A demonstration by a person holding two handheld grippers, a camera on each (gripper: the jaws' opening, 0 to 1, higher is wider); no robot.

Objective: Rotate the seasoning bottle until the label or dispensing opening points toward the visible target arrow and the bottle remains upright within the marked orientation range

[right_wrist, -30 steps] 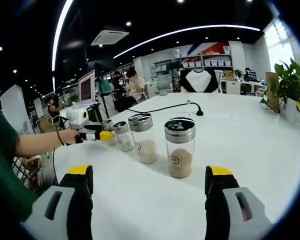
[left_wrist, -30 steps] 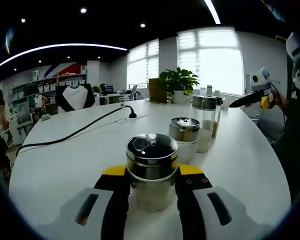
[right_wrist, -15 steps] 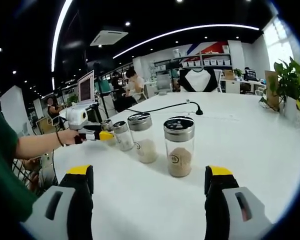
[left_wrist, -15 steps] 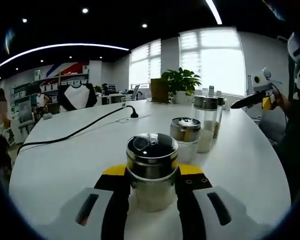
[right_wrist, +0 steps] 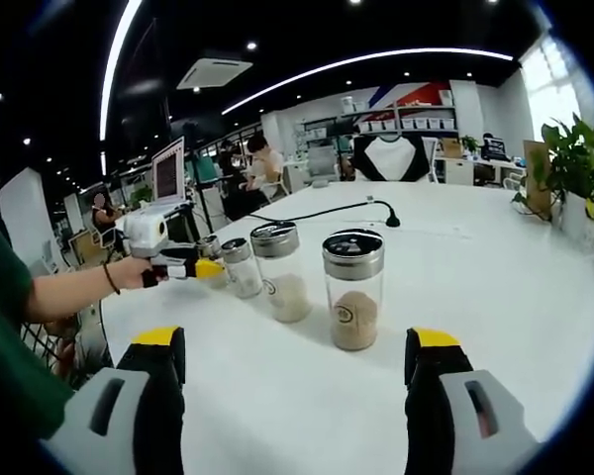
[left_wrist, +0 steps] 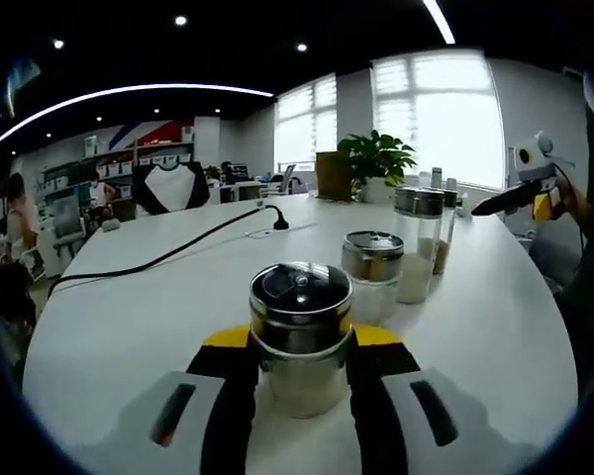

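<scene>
Bottle: upright between the left claw's (left_wrist: 302, 371) jaws, clamped at the glass body; bottle (left_wrist: 301, 332) lid faces the camera.
Progress: grasp made, I judge; no target arrow or marked range visible, so the turn cannot be confirmed.
Right claw: (right_wrist: 292, 381) jaws wide apart, empty, well short of the row.
Count: four bottles in a row on the table (left_wrist: 129, 317); nearest to the right claw, the brown-filled one (right_wrist: 353, 289).
Beyond: one black cable (left_wrist: 168, 252), one plant (left_wrist: 378, 163).

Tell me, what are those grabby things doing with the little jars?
A person holds a gripper in each hand at a white table. The left gripper is shut on a seasoning bottle, which stands upright. The right gripper is open, with three more bottles lined up ahead of it.
</scene>
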